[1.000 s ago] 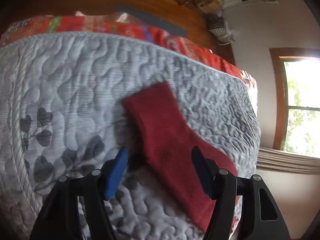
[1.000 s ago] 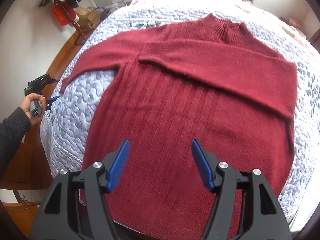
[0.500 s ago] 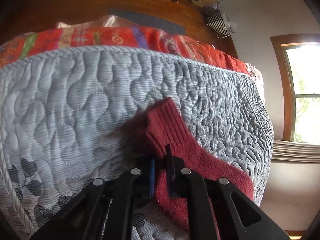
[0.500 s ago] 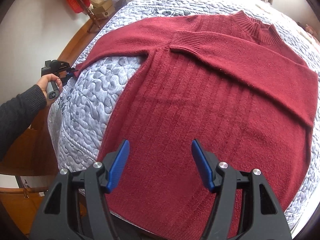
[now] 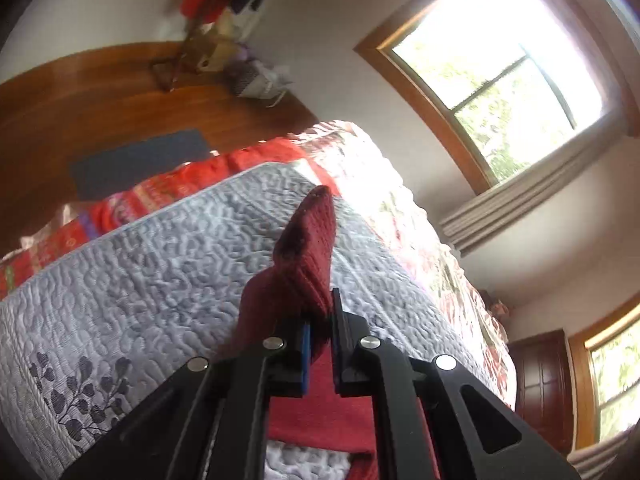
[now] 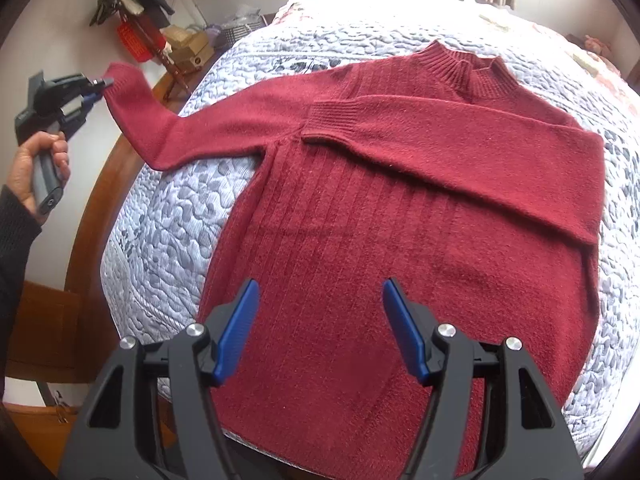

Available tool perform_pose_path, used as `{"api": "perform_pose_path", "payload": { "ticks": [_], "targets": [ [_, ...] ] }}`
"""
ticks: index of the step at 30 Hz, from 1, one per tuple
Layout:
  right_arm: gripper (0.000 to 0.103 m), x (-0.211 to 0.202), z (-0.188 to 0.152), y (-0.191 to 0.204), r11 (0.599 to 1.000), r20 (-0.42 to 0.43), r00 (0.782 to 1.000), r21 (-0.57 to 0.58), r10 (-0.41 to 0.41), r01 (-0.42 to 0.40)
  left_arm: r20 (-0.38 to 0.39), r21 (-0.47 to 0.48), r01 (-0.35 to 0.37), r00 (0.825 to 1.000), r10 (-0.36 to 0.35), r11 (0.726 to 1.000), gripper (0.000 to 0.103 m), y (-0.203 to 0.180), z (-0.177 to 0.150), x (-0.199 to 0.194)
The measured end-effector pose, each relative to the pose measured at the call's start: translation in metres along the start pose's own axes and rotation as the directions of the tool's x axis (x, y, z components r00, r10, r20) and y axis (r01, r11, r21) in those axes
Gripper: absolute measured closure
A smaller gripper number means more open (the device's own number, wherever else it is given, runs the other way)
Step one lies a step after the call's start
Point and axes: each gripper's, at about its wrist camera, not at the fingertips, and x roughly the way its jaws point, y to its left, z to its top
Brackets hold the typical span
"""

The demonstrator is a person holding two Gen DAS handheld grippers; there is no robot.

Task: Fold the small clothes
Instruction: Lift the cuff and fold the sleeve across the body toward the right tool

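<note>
Right wrist view shows the dark red ribbed knit sweater (image 6: 400, 216) lying face-up on the pale grey quilted bedspread (image 6: 168, 216), directly ahead of and beneath the right gripper (image 6: 318, 330), whose blue-padded jaws stand wide apart and empty above the hem. One sleeve is already folded across the chest, its cuff (image 6: 332, 114) ending near the middle. The other sleeve (image 6: 192, 124) runs out to the left of this gripper, its long axis pointing away from the body toward the bed's edge, where the left gripper (image 6: 96, 88) pinches the cuff and holds it lifted off the quilt. From the left wrist view, the left gripper (image 5: 319, 344) has its jaws narrowed onto that red cuff, which stands up ahead of the pads.

The left hand is plainly the nearer one for this sleeve. My judgement is that the coming move carries the cuff inward along the sleeve's axis, across the chest. The quilt beside the sweater is open; the wooden bed frame (image 6: 92, 216) lies just beyond the left gripper.
</note>
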Motion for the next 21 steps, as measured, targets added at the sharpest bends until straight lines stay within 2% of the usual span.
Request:
{"api": "perform_pose_path", "payload": {
  "ticks": [4,9,15,21],
  "targets": [
    [0.039,-0.014,-0.003,-0.015,0.999,0.030,1.000,0.034,-0.007,0.006,-0.021,0.110,0.081,0.997,-0.080,0.991,0.096,-0.074,-0.017,-0.002],
    [0.039,-0.027,-0.012,-0.039,0.995,0.052,0.998,0.095,-0.024,0.019,-0.067,0.237,0.140,0.990,-0.128,0.961,0.096,-0.148,-0.049,0.014],
    [0.039,-0.037,-0.026,-0.075,0.984,0.064,0.997,0.173,-0.053,0.041,-0.163,0.296,0.211,0.972,-0.169,0.931,0.096,-0.206,-0.099,0.057],
    [0.039,-0.043,-0.035,-0.119,0.958,0.070,0.994,0.280,-0.087,0.065,-0.300,0.354,0.270,0.939,-0.165,0.895,0.096,-0.253,-0.167,0.111]
  ]
}}
